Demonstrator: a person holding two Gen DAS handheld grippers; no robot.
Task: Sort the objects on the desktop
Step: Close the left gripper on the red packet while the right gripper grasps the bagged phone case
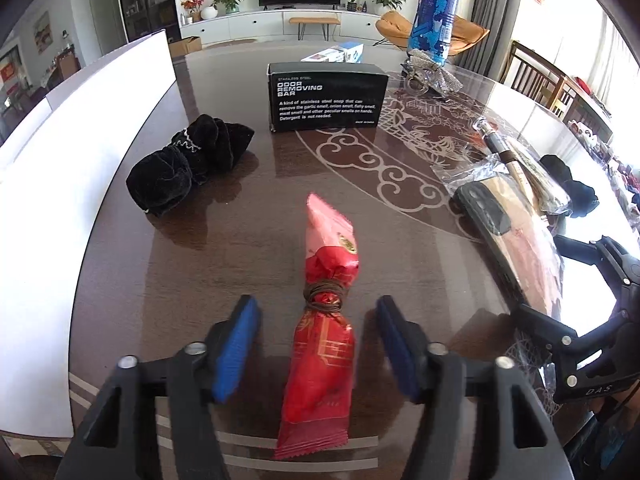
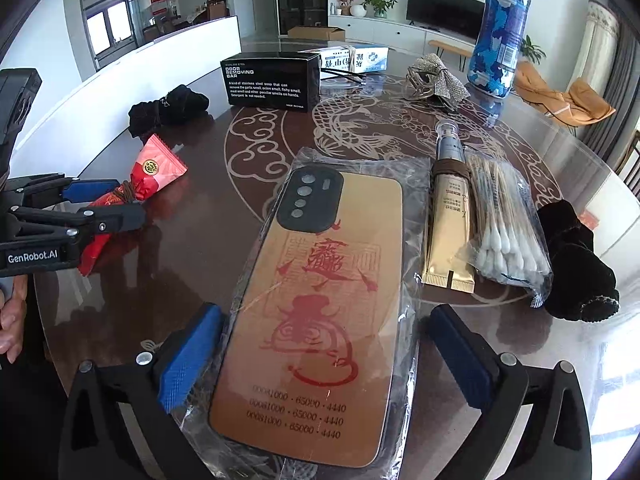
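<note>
Left gripper (image 1: 318, 338) spread wide around the red snack packet (image 1: 320, 344), fingers (image 1: 236, 348) either side of its twine-tied waist and touching nothing — packet flat on the surface (image 1: 248, 240), lengthwise between them. Likely light, crinkly foil, soft and crushable inside; best taken at the tied waist, where the wrap is bunched and least slippery. Right gripper (image 2: 324, 354) equally wide open, empty, straddling the bagged phone case (image 2: 316, 308). Case looks stiff and thin, but the loose clear bag probably slides over it; a grip across the long edges should hold better than pinching film.

Beside the case: a gold tube (image 2: 448, 224) and a bag of cotton swabs (image 2: 504, 224), touching each other, a black velvet pouch (image 2: 576, 264) just beyond. Farther off, a black odor-bar box (image 1: 328, 96), another black velvet pouch (image 1: 188, 164), a blue patterned bottle (image 1: 436, 12) upright, a silver bow (image 2: 436, 80).

Glossy dark wood under glass, pale inlaid scrollwork — slick, reflective. Bright living room behind: television, plants, orange chair.
</note>
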